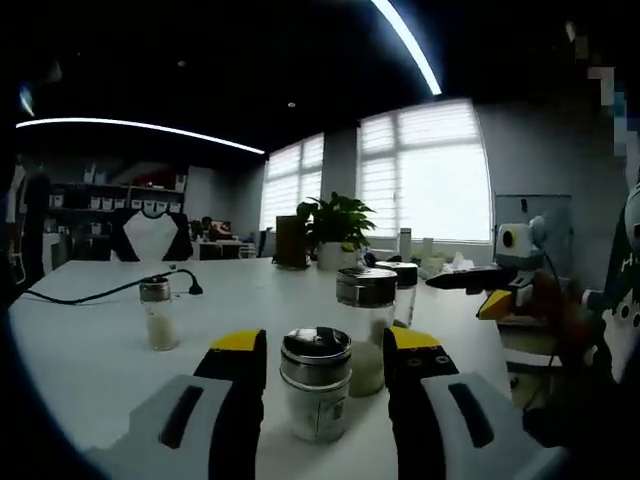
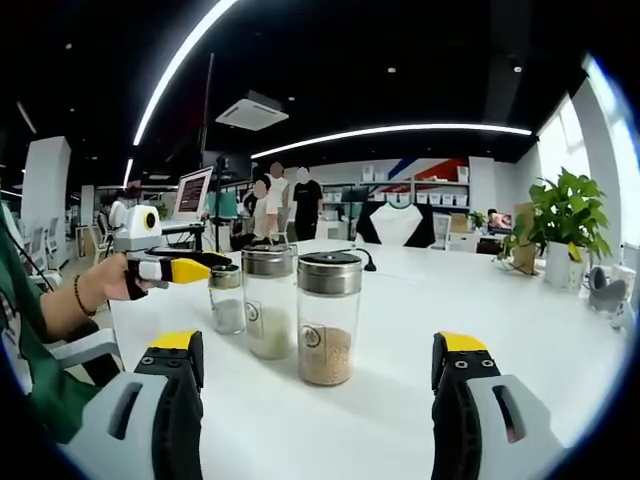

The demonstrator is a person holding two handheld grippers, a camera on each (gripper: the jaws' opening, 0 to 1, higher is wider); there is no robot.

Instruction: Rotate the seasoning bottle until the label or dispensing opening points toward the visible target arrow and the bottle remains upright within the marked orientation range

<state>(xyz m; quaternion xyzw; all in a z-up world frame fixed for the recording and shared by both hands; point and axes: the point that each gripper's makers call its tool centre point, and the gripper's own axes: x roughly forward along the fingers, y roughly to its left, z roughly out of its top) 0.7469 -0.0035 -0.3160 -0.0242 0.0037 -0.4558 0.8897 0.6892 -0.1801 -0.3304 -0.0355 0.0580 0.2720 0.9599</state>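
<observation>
A short seasoning bottle (image 1: 316, 385) with a shiny metal lid and pale contents stands upright on the white table (image 1: 90, 340). It is between the jaws of my left gripper (image 1: 325, 340), which is open with a small gap on each side. Two taller bottles (image 1: 366, 330) (image 1: 400, 290) stand in a row behind it. In the right gripper view the row runs from a tall bottle of tan grains (image 2: 328, 318) to a second tall one (image 2: 269, 300) and the short one (image 2: 227, 298). My right gripper (image 2: 320, 342) is wide open, short of the nearest bottle and holding nothing.
A small shaker (image 1: 157, 313) stands alone to the left, near a black cable (image 1: 100, 290). A potted plant (image 1: 335, 225) sits at the table's far edge. The right gripper (image 1: 495, 298) hovers at the right. A hand (image 2: 95, 290) holds the left gripper (image 2: 185, 268). People stand far back.
</observation>
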